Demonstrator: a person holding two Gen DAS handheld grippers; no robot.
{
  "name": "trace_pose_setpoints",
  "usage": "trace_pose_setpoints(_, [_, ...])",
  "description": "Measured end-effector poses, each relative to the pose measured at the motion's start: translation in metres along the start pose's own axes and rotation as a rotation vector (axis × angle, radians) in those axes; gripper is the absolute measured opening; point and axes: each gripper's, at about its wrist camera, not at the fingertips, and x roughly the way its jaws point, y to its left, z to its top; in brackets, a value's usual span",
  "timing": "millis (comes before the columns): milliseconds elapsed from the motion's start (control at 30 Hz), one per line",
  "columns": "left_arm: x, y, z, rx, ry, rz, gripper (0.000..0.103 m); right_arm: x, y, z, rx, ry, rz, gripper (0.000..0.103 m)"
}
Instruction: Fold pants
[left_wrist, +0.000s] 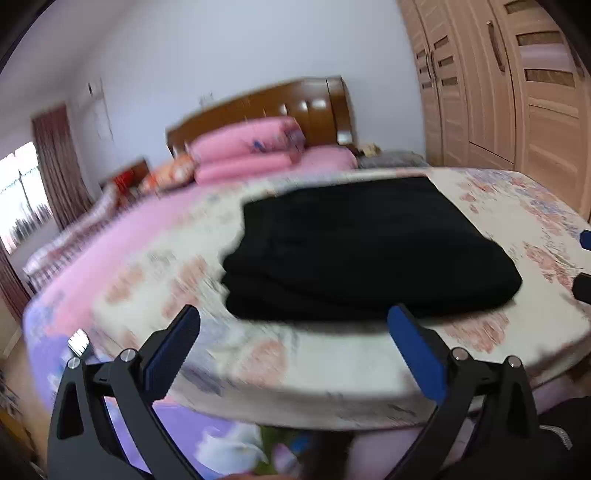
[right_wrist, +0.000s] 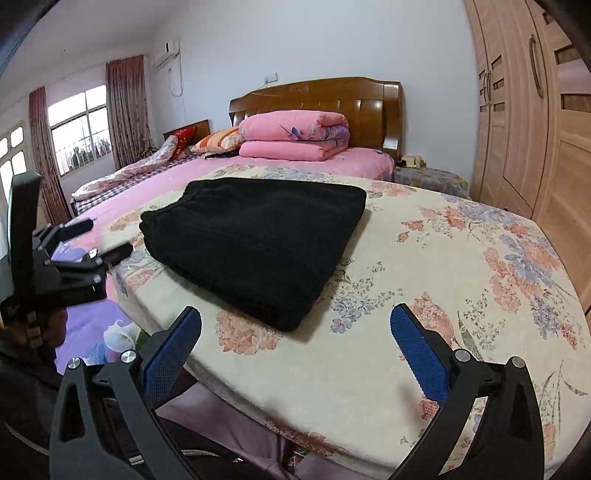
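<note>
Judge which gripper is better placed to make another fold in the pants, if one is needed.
Left, slightly. The left gripper is open with the pants near edge right at its fingertips. The right gripper is also open, but faces mostly bare bedspread, with only the pants' corner near its left finger.

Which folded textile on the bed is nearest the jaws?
The black pants, folded flat on the floral cover just ahead of both open grippers. The pink quilt is stacked far back by the headboard.

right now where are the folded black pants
The folded black fabric pants lie on the floral cream bedspread near the bed's foot, ahead of both open grippers, with the stacked pink quilts beyond them by the wooden headboard.
</note>
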Motion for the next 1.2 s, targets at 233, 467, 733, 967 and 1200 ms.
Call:
trace_pose_setpoints(233, [0.006,0.013,-0.007,-0.102,0.001,-0.065,0.102,-0.002,0.014,0.001,-0.074,-0.021,-0.024,0.099])
trace_pose_setpoints(467, [-0.002,0.007,-0.006,-0.075,-0.040,-0.035,0.102,-0.003,0.020,0.001,-0.119,-0.027,-0.025,0.099])
trace_pose_setpoints(733, [-0.007,0.002,-0.004,-0.040,-0.066,-0.018,0.102,-0.002,0.020,0.000,-0.124,-0.027,-0.024,0.099])
trace_pose_setpoints(967, [-0.008,0.001,-0.005,-0.039,-0.070,-0.019,0.102,-0.002,0.022,0.000,-0.126,-0.025,-0.023,0.099])
trace_pose_setpoints(1200, [-0.007,0.002,-0.005,-0.039,-0.068,-0.024,0.102,-0.002,0.022,0.000,-0.126,-0.024,-0.022,0.099])
